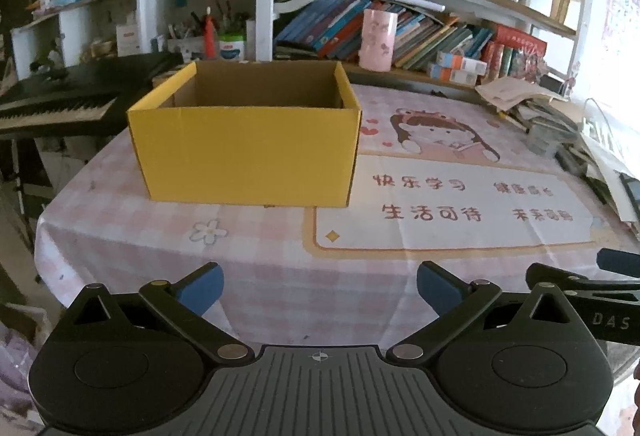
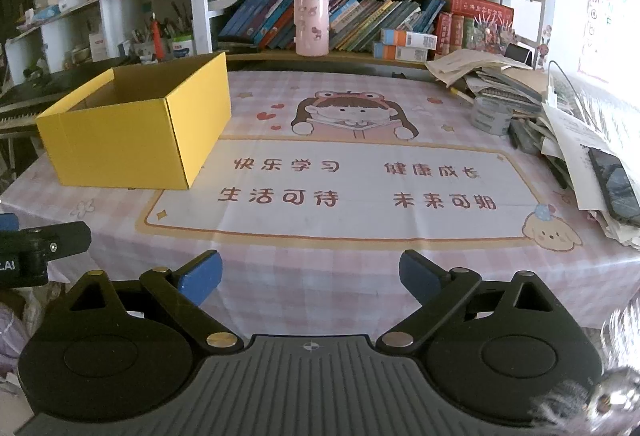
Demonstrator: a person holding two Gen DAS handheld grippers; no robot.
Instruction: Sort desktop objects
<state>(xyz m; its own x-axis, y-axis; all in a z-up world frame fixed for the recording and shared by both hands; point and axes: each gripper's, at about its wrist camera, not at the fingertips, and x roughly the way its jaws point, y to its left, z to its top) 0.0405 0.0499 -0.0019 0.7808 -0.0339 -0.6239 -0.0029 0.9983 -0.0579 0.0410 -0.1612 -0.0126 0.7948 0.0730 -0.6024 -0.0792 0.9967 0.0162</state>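
Over the pink tablecloth, your left gripper and right gripper hung spread and empty, risking toppling the paper pile while reaching past the yellow box.

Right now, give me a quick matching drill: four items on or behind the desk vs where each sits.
Items:
1. yellow box
2. pink cup
3. phone
4. tape roll

Places:
A. on the papers at the right edge
B. left part of the tablecloth
C. on the shelf in front of the books
D. beside the paper pile, right rear of the cloth

Pairs: 1-B, 2-C, 3-A, 4-D
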